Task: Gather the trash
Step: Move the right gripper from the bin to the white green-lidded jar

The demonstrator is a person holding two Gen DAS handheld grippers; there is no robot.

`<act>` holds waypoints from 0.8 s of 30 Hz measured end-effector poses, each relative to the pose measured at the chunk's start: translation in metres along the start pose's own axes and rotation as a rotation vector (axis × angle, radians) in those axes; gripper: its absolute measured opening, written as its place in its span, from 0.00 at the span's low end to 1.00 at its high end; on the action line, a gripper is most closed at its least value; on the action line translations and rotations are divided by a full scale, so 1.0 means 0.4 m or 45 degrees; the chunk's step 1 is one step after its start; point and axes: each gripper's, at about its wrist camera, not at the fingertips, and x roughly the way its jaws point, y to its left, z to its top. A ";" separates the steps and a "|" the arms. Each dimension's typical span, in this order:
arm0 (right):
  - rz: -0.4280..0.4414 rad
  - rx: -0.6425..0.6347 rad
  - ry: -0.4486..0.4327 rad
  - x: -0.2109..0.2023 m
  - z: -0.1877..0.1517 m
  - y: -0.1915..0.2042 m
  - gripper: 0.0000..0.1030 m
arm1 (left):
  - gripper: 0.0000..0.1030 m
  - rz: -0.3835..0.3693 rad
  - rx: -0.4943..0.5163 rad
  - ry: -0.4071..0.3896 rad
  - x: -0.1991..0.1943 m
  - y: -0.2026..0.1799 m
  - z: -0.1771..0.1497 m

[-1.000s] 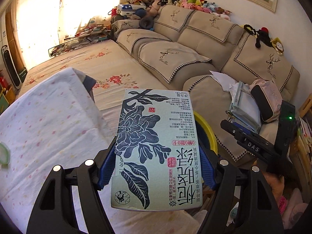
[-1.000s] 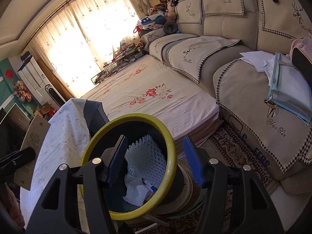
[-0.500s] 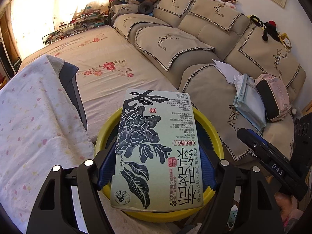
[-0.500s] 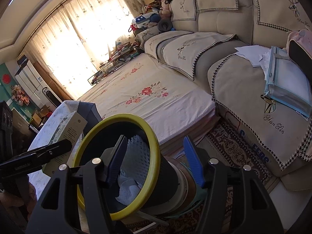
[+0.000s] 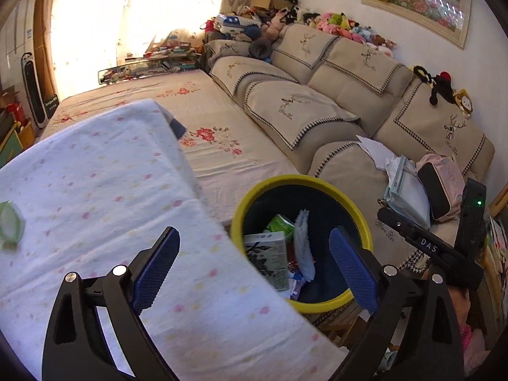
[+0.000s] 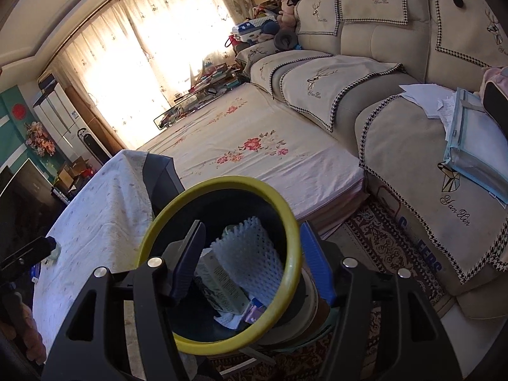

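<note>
Yellow-rimmed dark bin (image 5: 317, 180); white cloth (image 5: 95, 171) with seemingly pink-yellow specks.

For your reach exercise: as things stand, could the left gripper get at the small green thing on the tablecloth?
Probably yes: the left gripper is opening with nothing between its fingers, and only bare tablecloth lies between it and the green thing.

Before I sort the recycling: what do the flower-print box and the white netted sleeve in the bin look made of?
Box: likely matte printed cardboard, with flat faces and crisp edges. Sleeve: apparently soft foam mesh, with an open lattice.
</note>
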 end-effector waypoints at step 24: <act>0.429 -0.580 0.154 0.082 -0.083 0.786 0.61 | 0.95 0.689 -0.494 -0.186 -0.404 0.802 -0.353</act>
